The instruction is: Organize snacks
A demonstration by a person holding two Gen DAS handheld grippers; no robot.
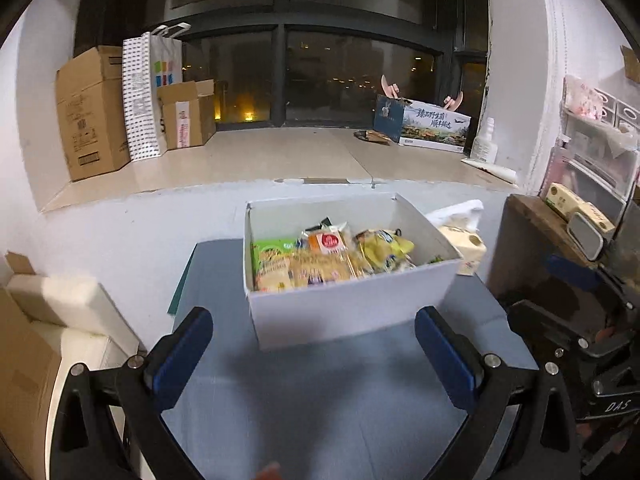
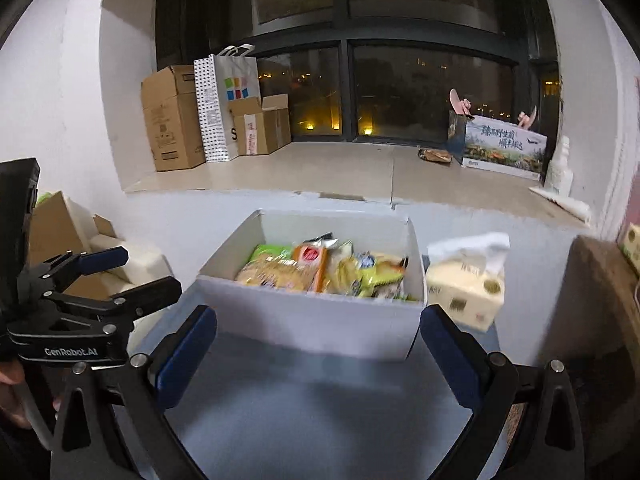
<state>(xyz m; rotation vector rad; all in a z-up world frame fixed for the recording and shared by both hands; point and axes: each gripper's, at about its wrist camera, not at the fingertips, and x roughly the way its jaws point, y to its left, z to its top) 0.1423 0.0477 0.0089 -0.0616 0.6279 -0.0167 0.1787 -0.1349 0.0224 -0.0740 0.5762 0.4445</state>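
Where the left wrist camera looks forward, the left gripper (image 1: pixel 314 354) stands with its jaws wide apart and nothing between them, short of the white box (image 1: pixel 352 304) on the blue table (image 1: pixel 320 408); the snacks (image 1: pixel 332 256) lie packed inside the box. In the right wrist view, the right gripper (image 2: pixel 318 354) is likewise spread and empty, near the box's front wall, a tissue pack (image 2: pixel 466 292) just beside the box.

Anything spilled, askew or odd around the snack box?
Nothing spilled: the snack packets all sit inside the white box. The box stands skewed on the table, and the tissue pack beside it looks tilted. Both grippers are empty.
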